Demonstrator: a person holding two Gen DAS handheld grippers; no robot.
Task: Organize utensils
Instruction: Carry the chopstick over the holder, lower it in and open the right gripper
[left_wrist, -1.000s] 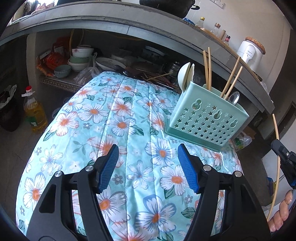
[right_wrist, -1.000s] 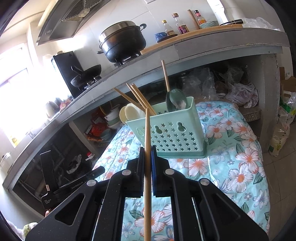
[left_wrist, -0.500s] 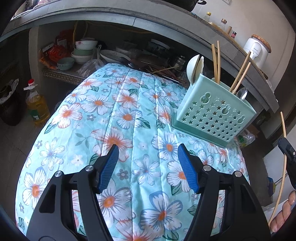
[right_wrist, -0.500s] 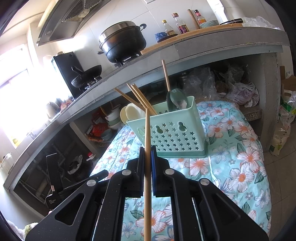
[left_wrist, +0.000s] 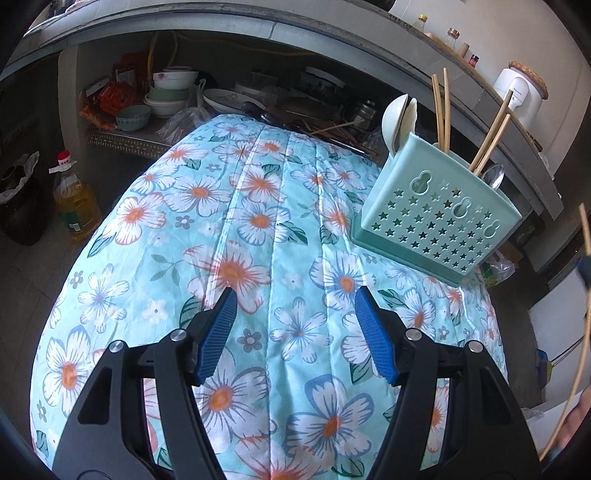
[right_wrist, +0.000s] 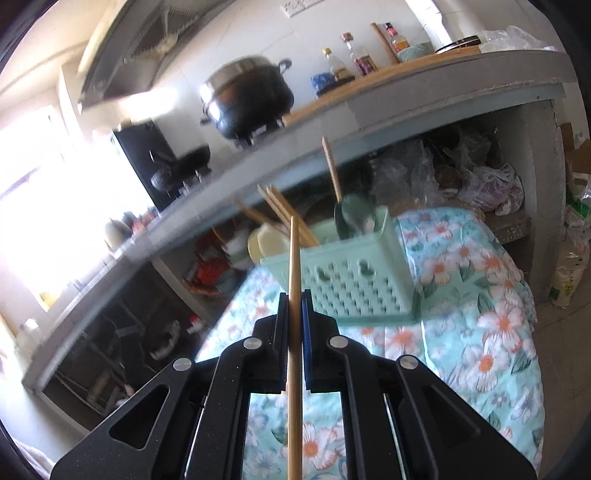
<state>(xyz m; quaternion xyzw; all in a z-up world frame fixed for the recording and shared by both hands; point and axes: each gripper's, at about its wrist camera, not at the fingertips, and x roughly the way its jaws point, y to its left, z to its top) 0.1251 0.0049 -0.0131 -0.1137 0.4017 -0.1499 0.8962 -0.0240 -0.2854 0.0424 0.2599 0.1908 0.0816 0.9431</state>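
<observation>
Between the earlier frames and this one, the right gripper (right_wrist: 294, 295) had swung so that the mint-green plastic utensil caddy with star-shaped holes (right_wrist: 354, 280) sat further right and more tilted in its view, the picture smeared with motion, while the left gripper (left_wrist: 295, 317) had drawn back a little over the quilt.

A single light wooden chopstick (right_wrist: 294, 325) was clamped in the right gripper, its long axis running straight forward along the fingers, its far tip pointing at the caddy's near left corner and lying over the rim in that view; whether it touched the rim could not be told. The blue pads were pressed onto the stick from both sides. From the left wrist view the same chopstick (left_wrist: 585, 332) showed as a thin, nearly upright line at the far right edge, well apart from the caddy.

The left gripper hovered over the floral turquoise quilted cloth (left_wrist: 258, 221), fingers spread wide and holding nothing, tilted down toward the cloth's near half.

The caddy stood near the far right corner of the cloth. Out of it rose several more wooden chopsticks (left_wrist: 441, 110), two pale cream spoons (left_wrist: 399, 122) at its left end and a metal spoon (left_wrist: 493, 175) at its right end.
</observation>
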